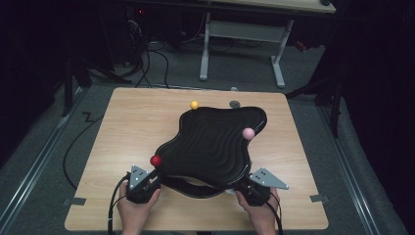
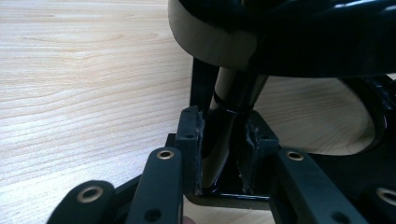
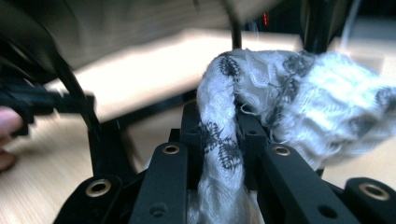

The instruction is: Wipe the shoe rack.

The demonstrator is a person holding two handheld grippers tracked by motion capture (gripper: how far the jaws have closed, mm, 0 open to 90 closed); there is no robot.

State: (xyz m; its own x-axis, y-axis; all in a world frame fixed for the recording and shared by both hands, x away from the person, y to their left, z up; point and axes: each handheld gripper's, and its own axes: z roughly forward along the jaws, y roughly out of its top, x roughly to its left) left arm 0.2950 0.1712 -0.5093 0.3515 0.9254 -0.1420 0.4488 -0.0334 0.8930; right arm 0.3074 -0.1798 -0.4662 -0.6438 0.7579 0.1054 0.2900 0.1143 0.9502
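A glossy black tray point(image 1: 210, 142) with a wavy top and curved outline stands raised on the wooden table point(image 1: 122, 132). Three balls sit at its rim: red point(image 1: 155, 160), yellow point(image 1: 194, 105) and pink point(image 1: 248, 132). My left gripper point(image 1: 147, 180) is at its near left corner, below the red ball. In the left gripper view that gripper point(image 2: 224, 126) is shut on a black leg point(image 2: 231, 100) under the tray's pale underside point(image 2: 210, 44). My right gripper point(image 1: 247, 188) is at the near right corner. It point(image 3: 222, 116) is shut on a white and grey knitted cloth point(image 3: 299, 88).
A small grey disc point(image 1: 235, 104) lies on the table behind the tray. Grey tape marks point(image 1: 74, 201) sit at the table's near corners. Beyond the far edge stand a white desk frame point(image 1: 205, 49) and floor cables point(image 1: 151, 63).
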